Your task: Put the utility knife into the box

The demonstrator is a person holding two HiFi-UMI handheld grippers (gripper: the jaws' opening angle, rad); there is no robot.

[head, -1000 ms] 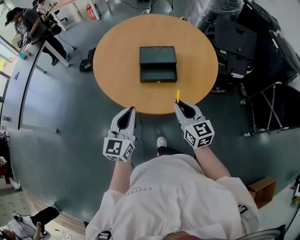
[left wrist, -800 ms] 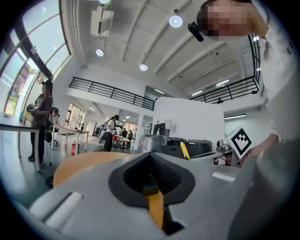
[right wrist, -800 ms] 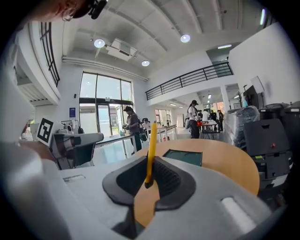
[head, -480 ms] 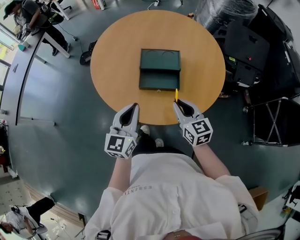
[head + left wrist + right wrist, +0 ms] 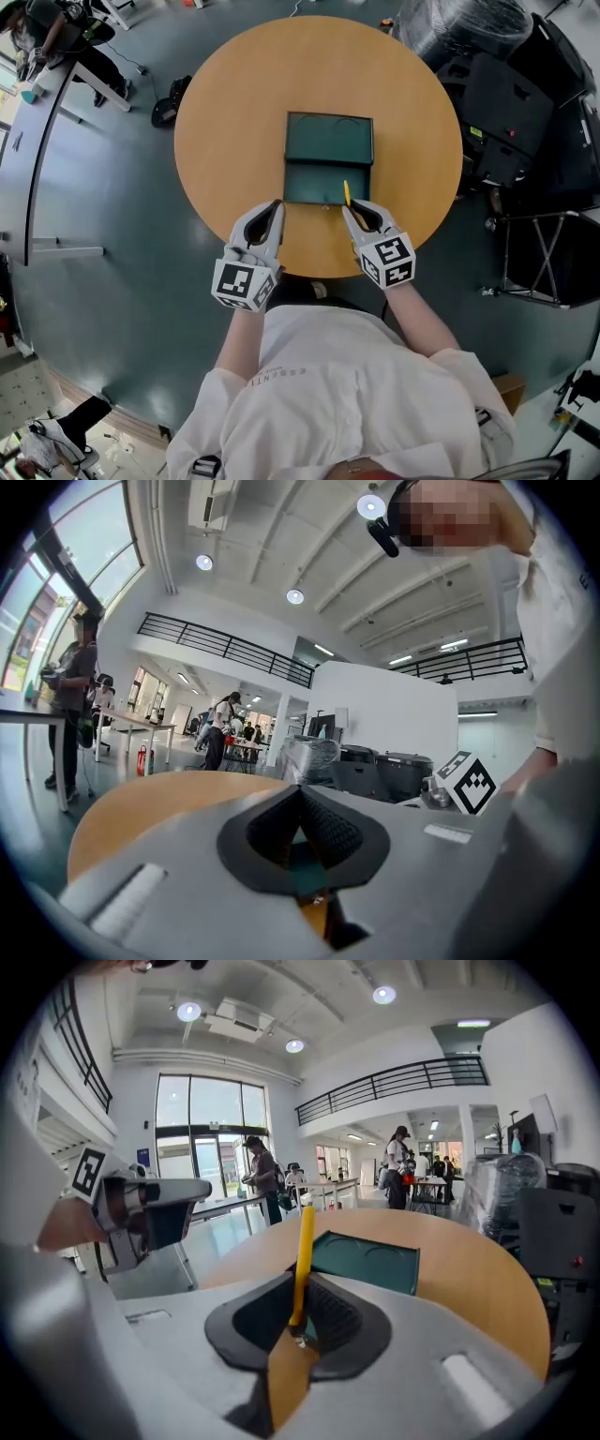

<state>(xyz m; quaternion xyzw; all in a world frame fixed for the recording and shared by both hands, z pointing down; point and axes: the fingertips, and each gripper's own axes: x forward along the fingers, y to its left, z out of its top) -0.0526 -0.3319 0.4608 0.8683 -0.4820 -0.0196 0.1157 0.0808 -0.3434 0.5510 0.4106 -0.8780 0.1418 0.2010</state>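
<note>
Right gripper (image 5: 349, 211) is clenched on the yellow knife (image 5: 346, 191); left gripper (image 5: 272, 208) is closed empty, above a round wooden table (image 5: 234, 122) ringed by grey floor (image 5: 112, 197).

The box (image 5: 328, 157) sits at the middle of the round table (image 5: 225, 112), its open lid lying behind the tray. The left gripper (image 5: 274, 206) hangs over the table's near side, just off the box's near-left corner, jaws together on nothing. The right gripper (image 5: 348, 210) is beside it to the right, clamping the utility knife (image 5: 346, 191), which points forward across the box's near edge.
</note>
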